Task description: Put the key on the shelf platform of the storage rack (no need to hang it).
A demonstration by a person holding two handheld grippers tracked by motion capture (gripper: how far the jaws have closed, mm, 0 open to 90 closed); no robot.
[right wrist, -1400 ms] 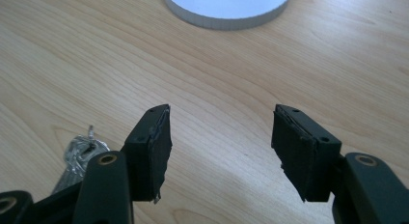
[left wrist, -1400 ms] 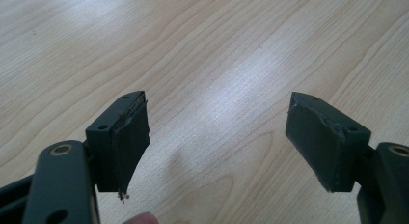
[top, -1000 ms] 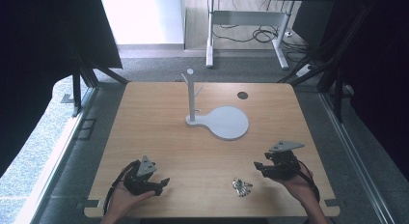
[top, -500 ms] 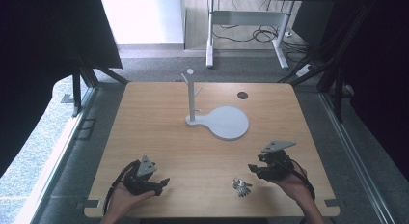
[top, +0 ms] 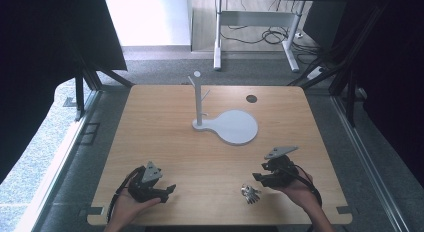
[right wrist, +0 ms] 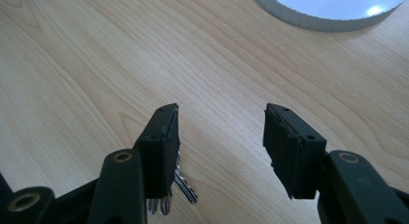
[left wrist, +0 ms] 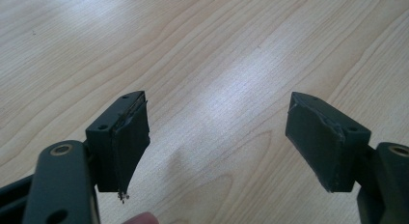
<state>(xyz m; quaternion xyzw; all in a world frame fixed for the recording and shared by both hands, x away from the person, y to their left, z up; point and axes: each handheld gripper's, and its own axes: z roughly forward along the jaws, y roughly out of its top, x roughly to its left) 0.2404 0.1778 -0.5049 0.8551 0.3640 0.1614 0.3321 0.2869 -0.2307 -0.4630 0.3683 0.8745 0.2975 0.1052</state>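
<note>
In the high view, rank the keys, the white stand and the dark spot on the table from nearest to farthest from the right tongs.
1. Keys: just left of the right tongs, near the front edge.
2. White stand: mid-table, beyond them.
3. Dark spot: near the far edge.

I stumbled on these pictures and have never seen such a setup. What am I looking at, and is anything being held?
No robot here: a person holds a pair of hand-held tongs in each hand, the left tongs and the right tongs. The high view looks down on a wooden table. The other two views come from cameras riding on each pair, looking along its black jaws. On the table stand a white stand with an upright peg post and, near the right tongs, a bunch of keys. Both tongs are open and hold nothing.
</note>
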